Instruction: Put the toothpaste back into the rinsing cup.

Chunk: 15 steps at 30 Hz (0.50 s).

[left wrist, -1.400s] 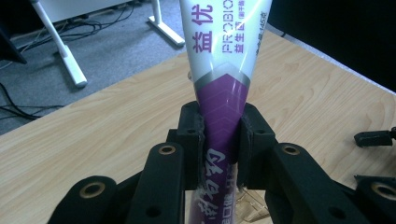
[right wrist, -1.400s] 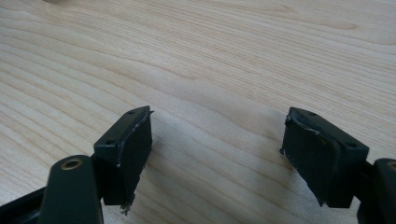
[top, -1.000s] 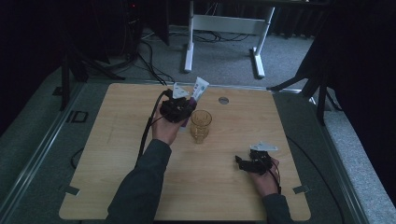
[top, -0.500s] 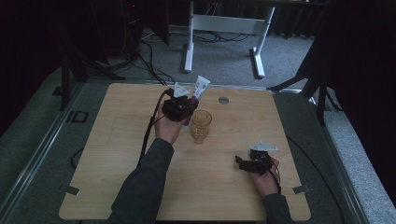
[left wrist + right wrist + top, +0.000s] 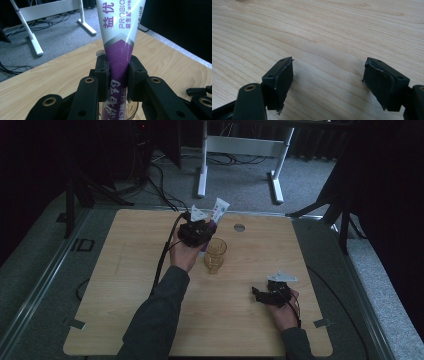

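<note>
A white and purple toothpaste tube stands tilted in my left gripper, which is shut on its purple lower part. In the left gripper view the tube rises between the pads of the left gripper, and its lower end reaches into the mouth of a glass. That amber glass cup stands upright on the wooden table, just in front of the left gripper. My right gripper rests low over the table at the near right, open, with bare wood between its jaws.
A round metal grommet sits in the tabletop behind the glass. The left gripper's cable trails along the forearm. A white desk frame stands on the grey carpet beyond the table. Dark curtains close in both sides.
The left gripper with the tube has edged slightly to the right, closer over the glass. The right hand has kept still.
</note>
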Tool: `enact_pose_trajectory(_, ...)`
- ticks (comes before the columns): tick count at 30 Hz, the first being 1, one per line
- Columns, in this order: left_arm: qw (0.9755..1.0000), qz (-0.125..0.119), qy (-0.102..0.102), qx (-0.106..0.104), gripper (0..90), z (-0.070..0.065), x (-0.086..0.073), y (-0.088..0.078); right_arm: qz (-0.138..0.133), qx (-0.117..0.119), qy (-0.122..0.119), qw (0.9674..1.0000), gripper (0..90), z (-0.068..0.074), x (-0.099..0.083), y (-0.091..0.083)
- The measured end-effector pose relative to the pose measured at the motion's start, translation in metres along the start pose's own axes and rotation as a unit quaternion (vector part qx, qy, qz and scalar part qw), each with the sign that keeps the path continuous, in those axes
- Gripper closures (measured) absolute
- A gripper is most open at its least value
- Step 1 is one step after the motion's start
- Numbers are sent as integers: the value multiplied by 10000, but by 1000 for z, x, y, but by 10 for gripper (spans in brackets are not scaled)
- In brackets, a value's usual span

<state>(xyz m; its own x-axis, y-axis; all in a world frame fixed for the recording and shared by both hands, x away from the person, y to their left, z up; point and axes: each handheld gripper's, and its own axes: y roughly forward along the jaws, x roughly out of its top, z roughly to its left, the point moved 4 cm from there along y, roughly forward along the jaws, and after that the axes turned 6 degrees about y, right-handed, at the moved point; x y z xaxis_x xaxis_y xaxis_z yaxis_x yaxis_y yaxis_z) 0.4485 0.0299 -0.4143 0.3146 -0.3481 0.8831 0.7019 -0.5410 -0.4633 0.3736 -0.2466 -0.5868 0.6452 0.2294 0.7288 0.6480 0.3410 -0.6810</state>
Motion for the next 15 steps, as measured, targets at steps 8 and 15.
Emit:
enact_pose_trajectory(8, 9998, -191, -65, -4, 741, 0, 2, 4, 3, 5, -2, 10000, 237, 0, 0, 0)
enact_pose_trajectory(15, 9995, -301, -108, 25, 740, -3, 3, 11, 5, 16, -11, 10000, 237, 0, 0, 0)
